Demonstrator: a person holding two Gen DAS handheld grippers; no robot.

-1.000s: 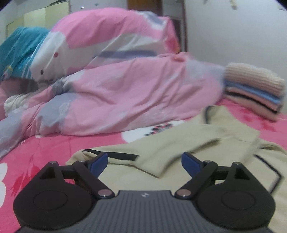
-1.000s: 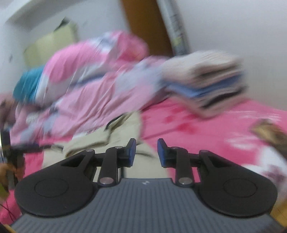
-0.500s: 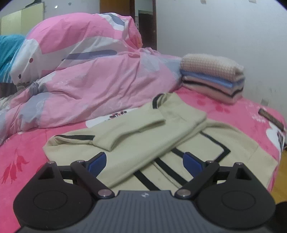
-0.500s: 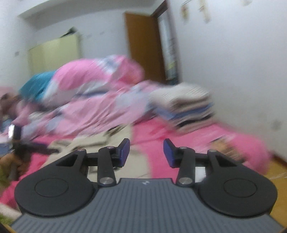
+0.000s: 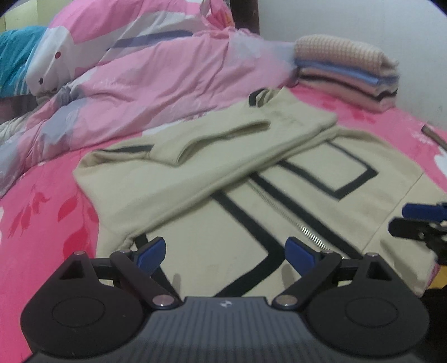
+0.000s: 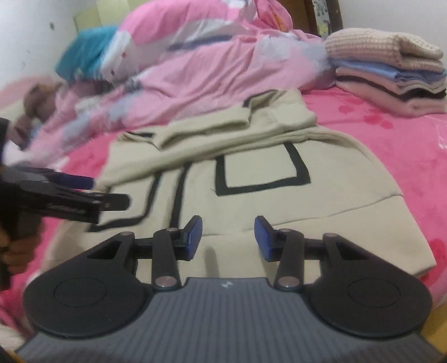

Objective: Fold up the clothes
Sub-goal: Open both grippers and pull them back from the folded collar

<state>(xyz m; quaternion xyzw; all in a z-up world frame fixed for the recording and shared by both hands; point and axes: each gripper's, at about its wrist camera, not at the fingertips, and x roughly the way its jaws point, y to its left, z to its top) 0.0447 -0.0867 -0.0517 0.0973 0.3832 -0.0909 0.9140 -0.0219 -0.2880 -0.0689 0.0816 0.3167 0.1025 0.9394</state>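
Though unseen leftward, hand (image 6: 12, 248) rightward

Location: bedroom in a private home.
Work surface is a bed (image 5: 42, 223) with a pink floral sheet. A crumpled pink duvet (image 5: 156, 92) is heaped at 11 o'clock, with a teal pillow (image 5: 16, 53) at 10 o'clock. A stack of folded clothes (image 5: 346, 72) sits at 1 o'clock against a plain white wall (image 5: 391, 25). A brown wooden door frame (image 6: 332, 16) stands at 12 o'clock and a pale yellow-green wardrobe (image 6: 92, 16) at 11 o'clock.
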